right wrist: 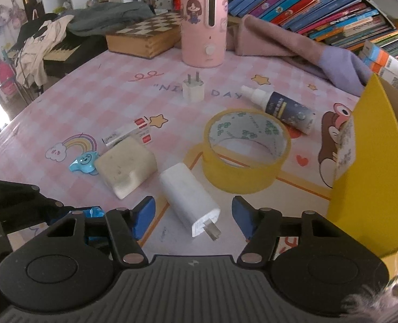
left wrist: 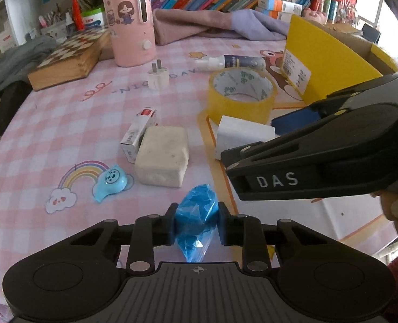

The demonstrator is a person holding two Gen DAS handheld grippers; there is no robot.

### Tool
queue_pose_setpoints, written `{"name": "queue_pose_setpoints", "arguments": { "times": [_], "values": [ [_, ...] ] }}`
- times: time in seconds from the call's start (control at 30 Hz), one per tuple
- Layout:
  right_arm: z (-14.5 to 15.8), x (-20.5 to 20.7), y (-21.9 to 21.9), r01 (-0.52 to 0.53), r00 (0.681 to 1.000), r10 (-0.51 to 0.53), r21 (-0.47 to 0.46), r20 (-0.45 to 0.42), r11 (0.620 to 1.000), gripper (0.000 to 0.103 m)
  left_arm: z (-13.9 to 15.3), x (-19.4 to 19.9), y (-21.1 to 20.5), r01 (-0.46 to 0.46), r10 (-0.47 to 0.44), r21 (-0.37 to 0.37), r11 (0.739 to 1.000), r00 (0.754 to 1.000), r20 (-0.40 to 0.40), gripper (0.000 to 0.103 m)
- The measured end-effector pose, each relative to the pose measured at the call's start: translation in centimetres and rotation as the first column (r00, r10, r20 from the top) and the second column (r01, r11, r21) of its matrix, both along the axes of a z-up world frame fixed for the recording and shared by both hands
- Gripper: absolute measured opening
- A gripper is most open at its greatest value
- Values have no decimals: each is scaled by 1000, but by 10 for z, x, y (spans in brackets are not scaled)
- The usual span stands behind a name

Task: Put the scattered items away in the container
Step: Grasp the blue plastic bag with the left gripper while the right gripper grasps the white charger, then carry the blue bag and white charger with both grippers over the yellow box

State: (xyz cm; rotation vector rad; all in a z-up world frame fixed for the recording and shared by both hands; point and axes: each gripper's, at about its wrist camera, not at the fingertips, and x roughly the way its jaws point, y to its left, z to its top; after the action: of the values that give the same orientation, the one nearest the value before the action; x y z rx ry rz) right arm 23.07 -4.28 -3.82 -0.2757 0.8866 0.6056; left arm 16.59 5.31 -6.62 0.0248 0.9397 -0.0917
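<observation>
My left gripper point(left wrist: 196, 224) is shut on a crumpled blue plastic bag point(left wrist: 196, 212) just above the pink checked tablecloth. My right gripper point(right wrist: 193, 215) is open, its blue-padded fingers point(right wrist: 145, 215) on either side of a white charger point(right wrist: 189, 202) lying on the cloth with its prongs toward me. The yellow cardboard box point(right wrist: 371, 167) stands at the right; it also shows in the left wrist view point(left wrist: 325, 62). A yellow tape roll point(right wrist: 246, 150), a dirty white block point(right wrist: 127, 165), a small red-and-white carton point(right wrist: 129, 134), a blue whistle-shaped toy point(right wrist: 84, 162), a small plug point(right wrist: 193, 90) and a spray bottle point(right wrist: 282, 109) lie scattered.
A pink humidifier point(right wrist: 204, 21), a wooden chessboard box point(right wrist: 145, 36) and a pink-and-lilac cloth point(right wrist: 293, 45) stand at the back of the table. Books point(right wrist: 320, 2) are stacked behind them. Clothes hang past the table's left edge point(right wrist: 37, 43).
</observation>
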Motion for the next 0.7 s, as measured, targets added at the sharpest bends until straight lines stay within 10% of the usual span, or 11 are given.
{"name": "queue_pose_setpoints", "arguments": {
  "times": [0.43, 0.7],
  "values": [
    [-10, 6, 8, -14, 999, 13, -41, -33, 999, 25, 11, -3, 15, -48, 48, -2, 999, 999, 24, 26],
    [9, -9, 1, -28, 1000, 28, 20, 13, 999, 25, 25, -12, 17, -51, 51, -5, 999, 996, 78, 26]
  ]
}}
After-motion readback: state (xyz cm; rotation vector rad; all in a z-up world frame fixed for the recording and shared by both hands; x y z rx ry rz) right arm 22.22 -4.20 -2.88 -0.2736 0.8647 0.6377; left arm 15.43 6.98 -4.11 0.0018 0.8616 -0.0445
